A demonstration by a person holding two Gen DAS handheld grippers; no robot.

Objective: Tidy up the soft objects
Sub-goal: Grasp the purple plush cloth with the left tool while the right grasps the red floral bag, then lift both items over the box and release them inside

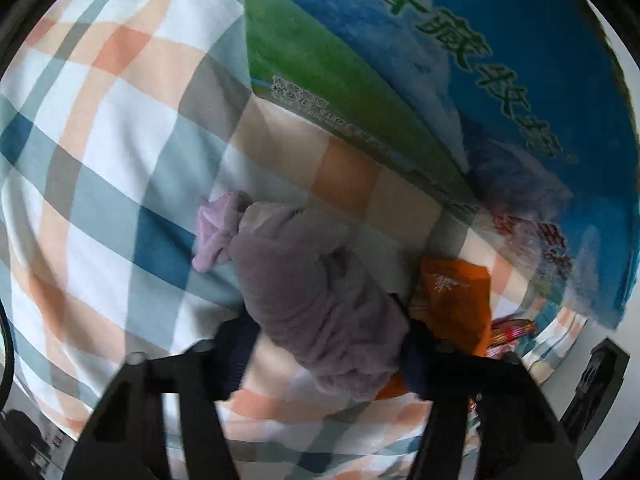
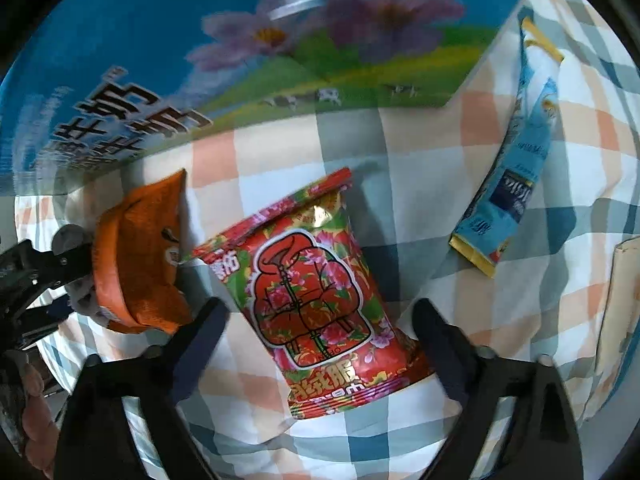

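Note:
A rolled lilac fleece cloth [image 1: 308, 280] lies on the checked sheet between the fingers of my left gripper [image 1: 324, 356], which is shut on it. An orange packet [image 1: 456, 296] lies just right of it and also shows in the right wrist view [image 2: 136, 264]. My right gripper [image 2: 320, 344] is open, its fingers either side of a red floral snack bag [image 2: 316, 300] lying on the sheet. The left gripper [image 2: 36, 280] shows at the left edge of the right wrist view.
A large blue and green printed carton [image 1: 460, 80] stands on the sheet behind the objects and also shows in the right wrist view [image 2: 200, 52]. A long light-blue packet [image 2: 516, 176] lies to the right. A beige item [image 2: 624, 300] sits at the far right.

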